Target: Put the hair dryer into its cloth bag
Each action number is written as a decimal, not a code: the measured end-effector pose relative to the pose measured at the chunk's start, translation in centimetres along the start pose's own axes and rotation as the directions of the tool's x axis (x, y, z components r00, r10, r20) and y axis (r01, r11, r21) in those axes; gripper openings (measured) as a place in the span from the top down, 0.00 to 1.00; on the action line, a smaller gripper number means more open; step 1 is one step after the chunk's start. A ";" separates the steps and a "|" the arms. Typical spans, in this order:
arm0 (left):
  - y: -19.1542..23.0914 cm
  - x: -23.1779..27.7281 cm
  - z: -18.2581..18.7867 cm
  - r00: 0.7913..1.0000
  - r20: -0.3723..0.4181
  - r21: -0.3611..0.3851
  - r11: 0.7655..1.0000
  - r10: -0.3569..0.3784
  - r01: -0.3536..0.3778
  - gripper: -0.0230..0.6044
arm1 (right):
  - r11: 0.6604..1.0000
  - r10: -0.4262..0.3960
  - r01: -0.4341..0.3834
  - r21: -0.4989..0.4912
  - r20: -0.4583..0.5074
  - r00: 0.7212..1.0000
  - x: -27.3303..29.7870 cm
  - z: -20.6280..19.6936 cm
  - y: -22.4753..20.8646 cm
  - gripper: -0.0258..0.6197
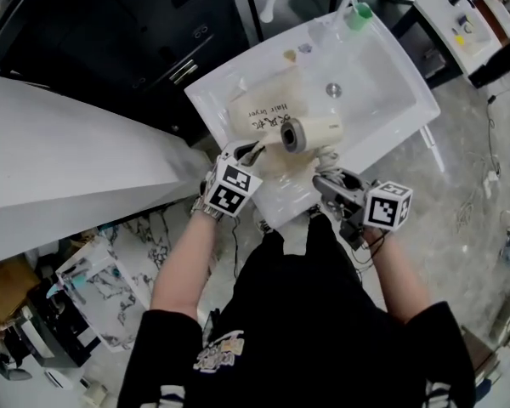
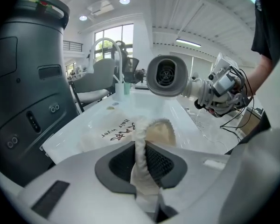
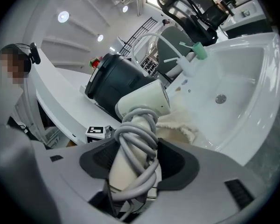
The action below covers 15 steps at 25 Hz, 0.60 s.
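The left gripper is nearly closed, its dark ribbed pads pinching a fold of the cloth bag at the rim of its mouth, so that the soft, nubbly cream fabric stands up in a thick ridge between the jaws. The rest of the bag lies flat and slightly rumpled in the white sink, printed lettering facing up, its mouth at the sink's near edge beside the person. The right gripper stands fairly wide, clamped on the handle of the hair dryer – a smooth, matte cream plastic body with a stubby cylindrical barrel. A thick grey cord is looped in rubbery coils round the handle, and the pads press on cord and handle together. The dryer hangs in the air just over the bag's mouth end, its round grey grilled end turned toward the left gripper. The sink is glossy, rectangular and shallow, with a small metal drain near its middle.
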<state>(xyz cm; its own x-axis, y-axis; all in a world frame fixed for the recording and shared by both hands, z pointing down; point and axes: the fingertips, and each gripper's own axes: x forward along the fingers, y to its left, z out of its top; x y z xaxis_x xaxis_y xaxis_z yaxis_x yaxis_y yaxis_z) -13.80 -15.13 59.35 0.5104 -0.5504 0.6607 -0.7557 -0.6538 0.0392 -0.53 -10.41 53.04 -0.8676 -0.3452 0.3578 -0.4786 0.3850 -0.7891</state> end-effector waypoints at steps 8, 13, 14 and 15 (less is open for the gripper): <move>0.1 -0.2 0.1 0.999 0.019 -0.066 0.997 -0.028 0.029 0.91 | 0.999 -0.042 0.045 0.020 -0.122 0.992 0.3 -5.0 -1.2 0.57; 0.3 -0.4 0.2 0.998 0.037 -0.118 0.992 -0.042 0.046 0.91 | 0.996 -0.073 0.082 0.031 -0.229 0.971 0.9 -8.5 -1.7 0.57; 0.3 -0.4 0.3 0.998 0.040 -0.121 0.991 -0.046 0.051 0.91 | 0.995 -0.078 0.090 0.035 -0.249 0.965 1.0 -9.1 -1.9 0.57; 0.3 -0.5 0.4 0.998 0.042 -0.121 0.991 -0.049 0.054 0.91 | 0.995 -0.081 0.095 0.038 -0.269 0.960 1.2 -9.5 -2.0 0.57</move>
<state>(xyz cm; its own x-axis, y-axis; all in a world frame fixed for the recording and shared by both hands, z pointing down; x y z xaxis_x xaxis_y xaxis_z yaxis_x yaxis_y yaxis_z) -14.07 -15.26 58.75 0.5636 -0.5386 0.6263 -0.7712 -0.6148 0.1653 -1.92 -3.47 59.80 -0.8301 -0.1327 0.5416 -0.5533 0.3175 -0.7701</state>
